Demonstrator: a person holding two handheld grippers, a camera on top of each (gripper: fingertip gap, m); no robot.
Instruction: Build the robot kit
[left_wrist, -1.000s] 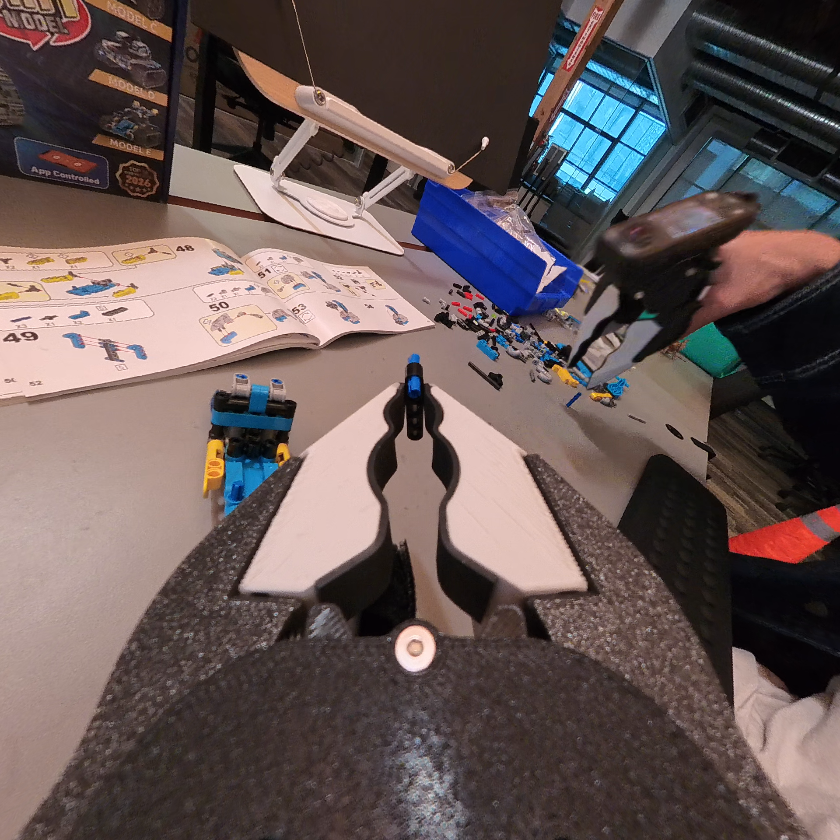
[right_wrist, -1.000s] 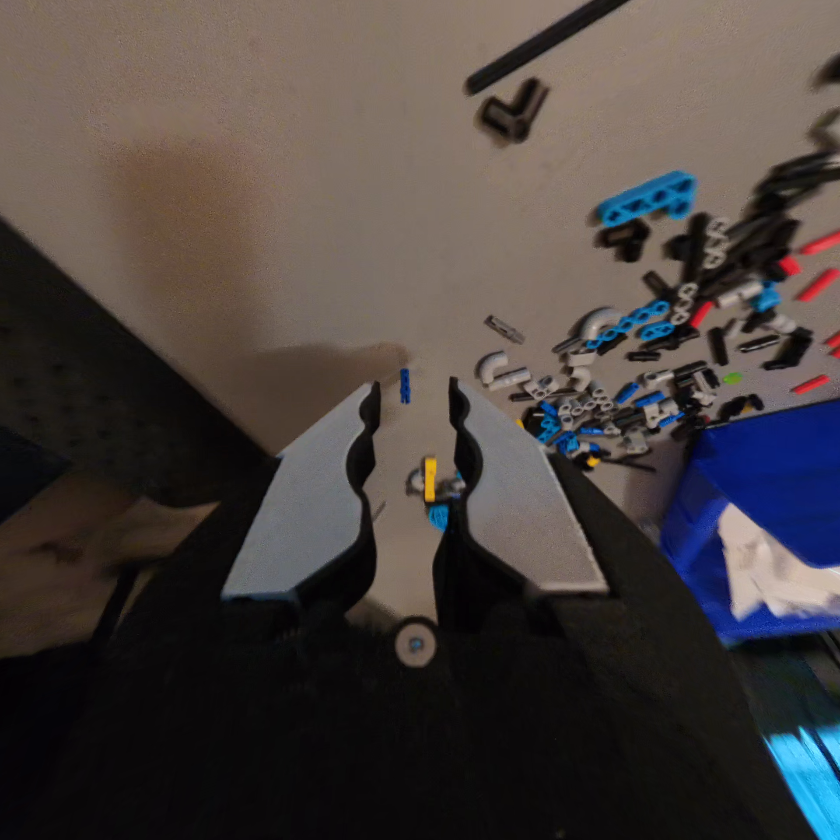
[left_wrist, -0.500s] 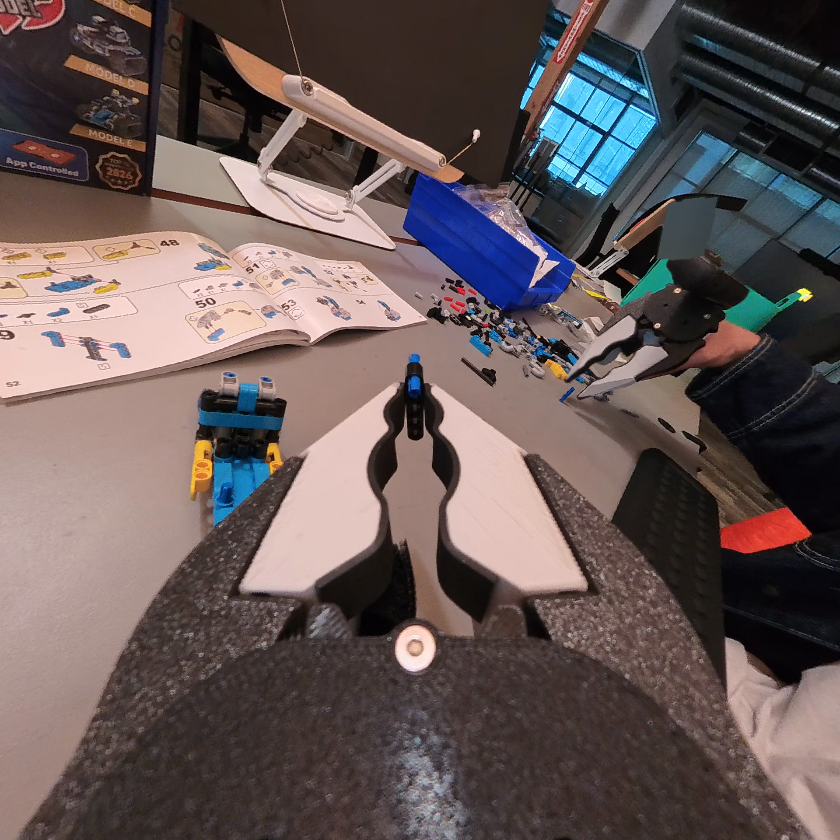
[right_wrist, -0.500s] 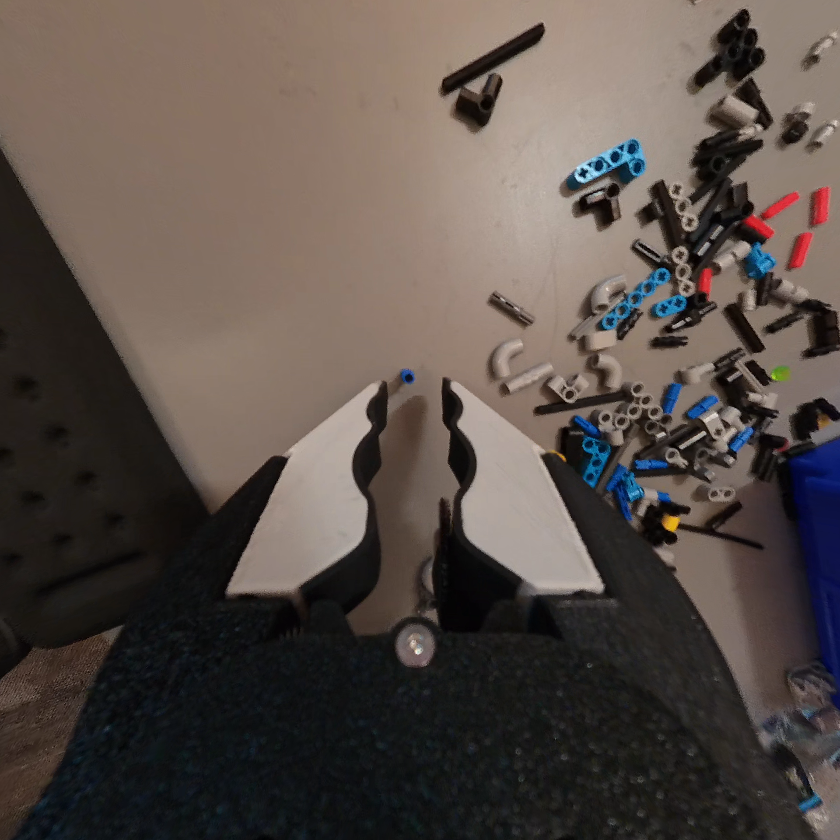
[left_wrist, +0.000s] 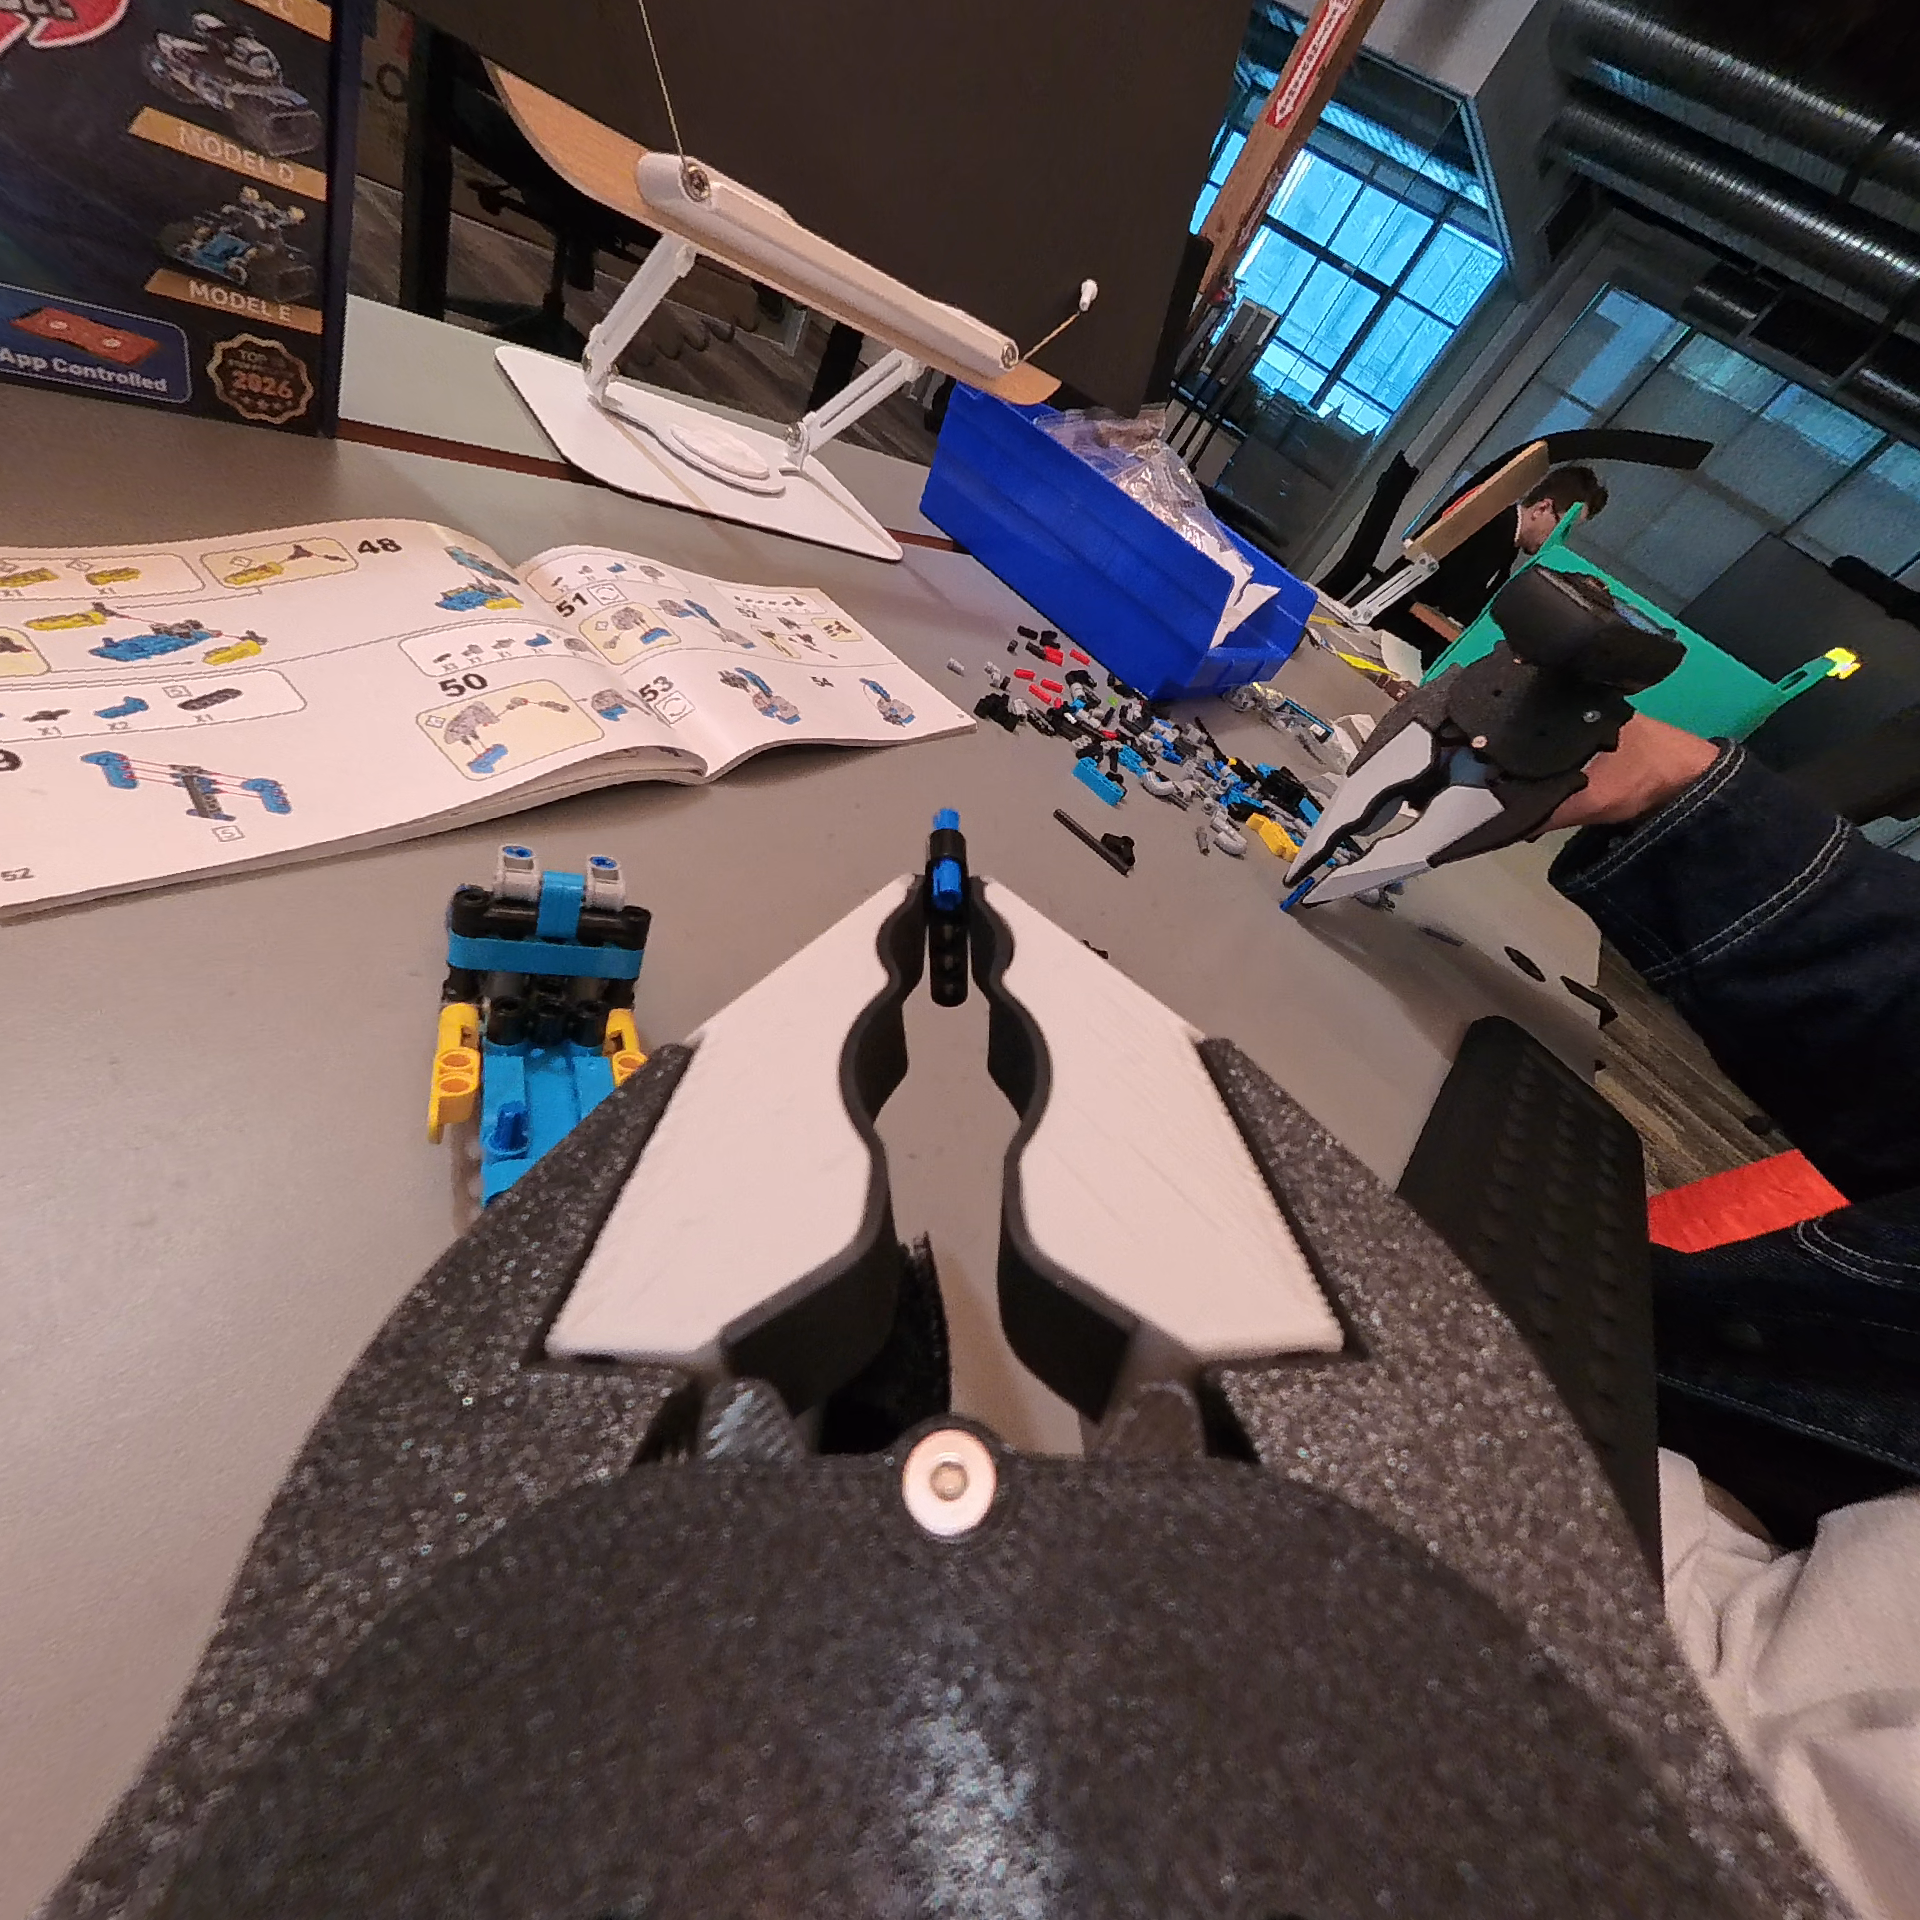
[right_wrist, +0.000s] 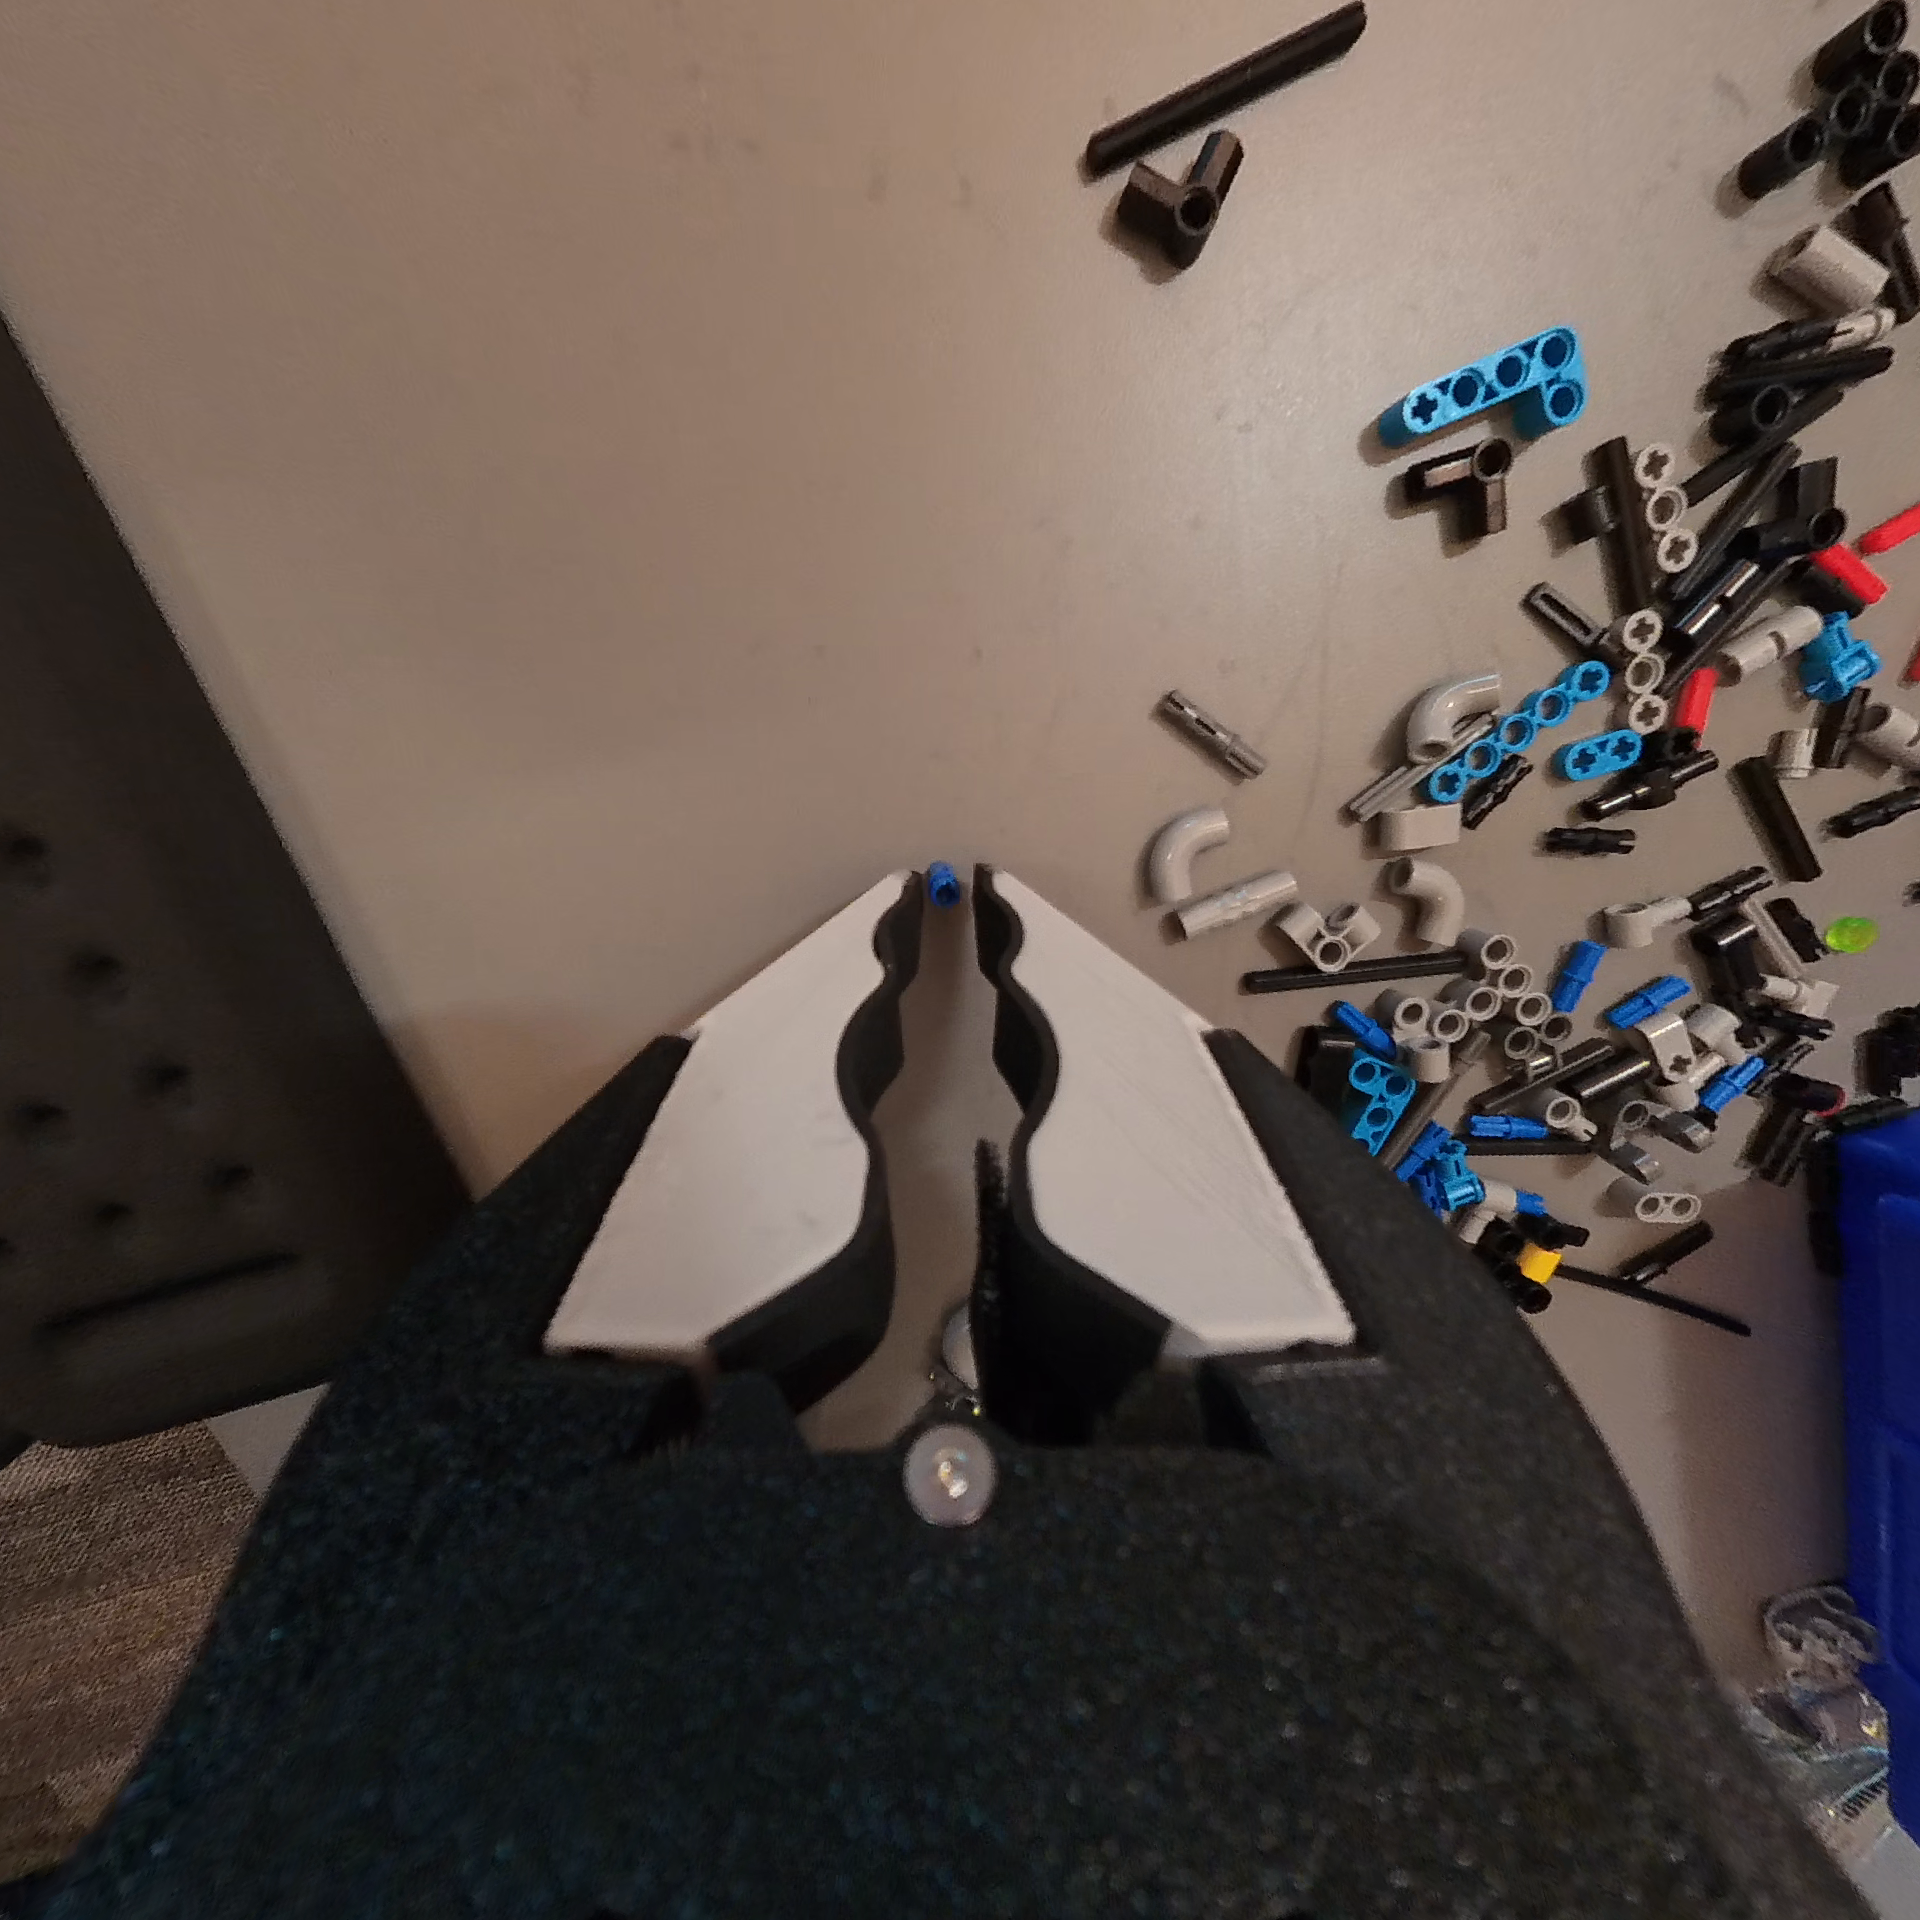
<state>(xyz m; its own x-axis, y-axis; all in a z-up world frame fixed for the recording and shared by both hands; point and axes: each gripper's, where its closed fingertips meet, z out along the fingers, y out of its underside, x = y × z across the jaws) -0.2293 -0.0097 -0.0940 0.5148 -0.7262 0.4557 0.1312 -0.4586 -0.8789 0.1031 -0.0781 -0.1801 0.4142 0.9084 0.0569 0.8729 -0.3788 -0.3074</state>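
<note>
The left gripper is held low over the grey desk, pointing toward 12 o'clock, its jaws closed on a short black beam with a blue pin that projects past the tips. At 10 o'clock from it a small blue, black and yellow model rests on the desk, partly cut off by the gripper body. The right gripper is angled steeply down with its tips at the desk surface; its jaws are nearly closed about a small blue pin, and firm contact on both sides cannot be confirmed. In the left wrist view the right gripper is seen at 2 o'clock, held by a hand in a dark denim sleeve. A scatter of loose parts lies at 2 o'clock from the right gripper, beside a blue bin. An open instruction booklet and a printed box bear writing and diagrams, not transcribed. The bin's contents are hard to make out.
</note>
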